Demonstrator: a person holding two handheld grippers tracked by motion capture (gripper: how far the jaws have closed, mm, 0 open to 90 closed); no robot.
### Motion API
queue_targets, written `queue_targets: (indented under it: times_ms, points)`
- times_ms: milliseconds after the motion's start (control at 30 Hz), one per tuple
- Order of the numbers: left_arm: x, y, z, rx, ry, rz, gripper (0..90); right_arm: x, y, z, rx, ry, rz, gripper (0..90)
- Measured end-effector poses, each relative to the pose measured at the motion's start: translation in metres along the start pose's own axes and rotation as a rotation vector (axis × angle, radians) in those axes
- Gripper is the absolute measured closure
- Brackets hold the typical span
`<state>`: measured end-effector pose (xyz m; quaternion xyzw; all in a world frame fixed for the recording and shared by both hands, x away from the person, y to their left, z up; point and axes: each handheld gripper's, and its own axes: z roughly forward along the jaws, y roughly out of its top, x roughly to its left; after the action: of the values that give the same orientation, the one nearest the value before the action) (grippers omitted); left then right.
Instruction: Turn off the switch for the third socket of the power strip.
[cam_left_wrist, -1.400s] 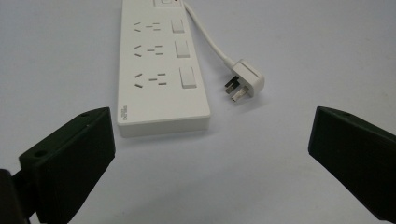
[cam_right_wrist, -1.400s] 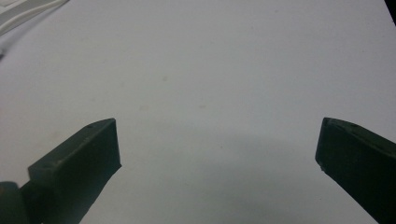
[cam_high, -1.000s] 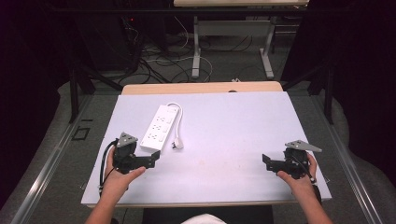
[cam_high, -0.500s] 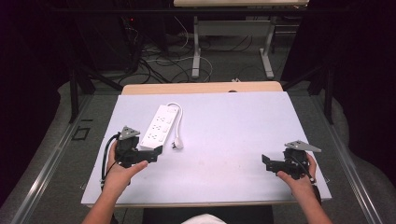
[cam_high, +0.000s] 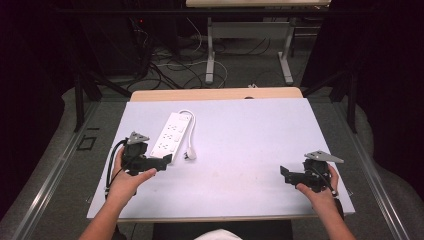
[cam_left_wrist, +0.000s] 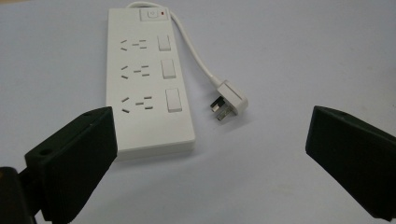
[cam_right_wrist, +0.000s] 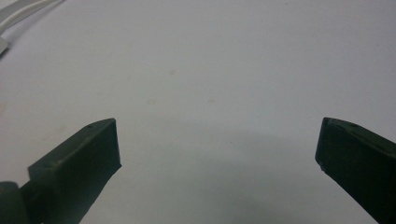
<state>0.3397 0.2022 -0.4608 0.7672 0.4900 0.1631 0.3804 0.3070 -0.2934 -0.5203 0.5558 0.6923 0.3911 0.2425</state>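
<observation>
A white power strip (cam_high: 171, 134) lies on the left half of the white tabletop (cam_high: 250, 135), with its cable looping back to a white plug (cam_high: 190, 155) beside its near end. My left gripper (cam_high: 161, 162) is open just short of the strip's near end. In the left gripper view the power strip (cam_left_wrist: 144, 84) and the plug (cam_left_wrist: 231, 100) lie ahead of the wide-apart jaws of the left gripper (cam_left_wrist: 210, 130). My right gripper (cam_high: 286, 175) is open over bare table at the right front; in the right gripper view the right gripper (cam_right_wrist: 217, 140) holds nothing.
A strip of the wooden table (cam_high: 215, 94) shows behind the white top. Beyond it, on the floor, are dark cables (cam_high: 165, 65) and the legs of a desk (cam_high: 210, 50). A bit of the white cable (cam_right_wrist: 23, 14) crosses the right gripper view's top left corner.
My left gripper has moved forward and a little right, up to the near end of the power strip. The right gripper has hardly moved.
</observation>
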Motion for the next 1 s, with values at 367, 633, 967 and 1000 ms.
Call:
queue_targets:
  times_ms: [367,633,967,1000]
  points:
    - [0.01,0.006,-0.005,0.044,-0.008,0.005,2.4,0.0,0.0,-0.001,0.007,0.003,0.001,0.0]
    - [0.016,0.013,-0.008,0.07,0.001,-0.009,3.0,0.0,0.0,0.0,0.001,-0.005,0.002,0.0]
    - [0.024,0.017,-0.009,0.122,-0.017,-0.031,4.6,0.0,0.0,-0.001,0.009,0.003,0.0,0.0]
    - [0.024,0.018,-0.008,0.119,-0.015,-0.038,5.1,0.0,0.0,-0.001,0.01,0.004,0.001,0.0]
